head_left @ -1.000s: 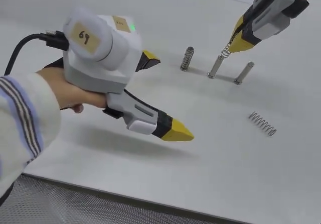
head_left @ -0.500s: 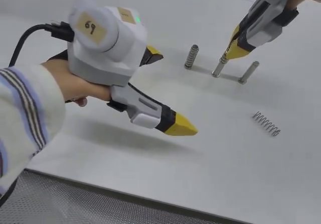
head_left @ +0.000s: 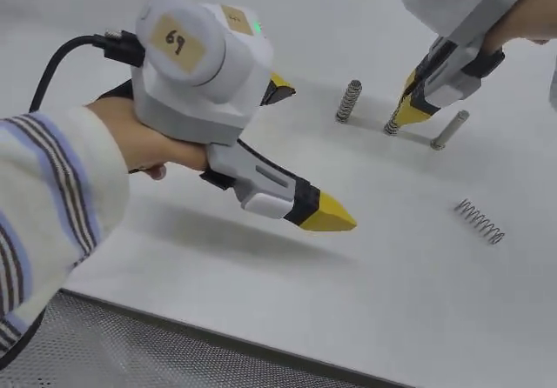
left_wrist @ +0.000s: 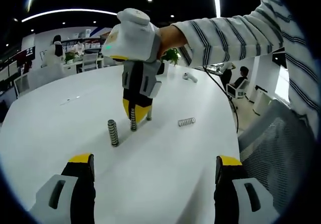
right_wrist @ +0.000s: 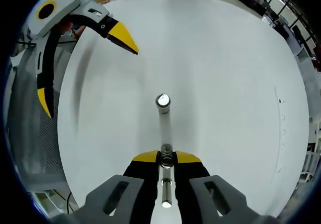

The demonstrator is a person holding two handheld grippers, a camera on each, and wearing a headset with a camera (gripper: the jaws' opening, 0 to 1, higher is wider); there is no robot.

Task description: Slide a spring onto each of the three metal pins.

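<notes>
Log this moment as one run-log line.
right gripper: shut on spring on middle pin | left gripper: open, aloft | first pin: loaded | third pin: bare | spare spring: on table

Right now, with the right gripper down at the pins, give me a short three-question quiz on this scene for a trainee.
1. True or false: the left gripper is shut on a spring.
2. How many pins stand bare, with no spring on them? A none, B one, C three.
3. Fill in: the loose spring lies on the ____.

Key
1. False: its jaws are open and empty.
2. B: only the bare pin. The seated spring is already on its pin, and the right gripper is shut on the middle spring on its pin.
3. table.
</notes>
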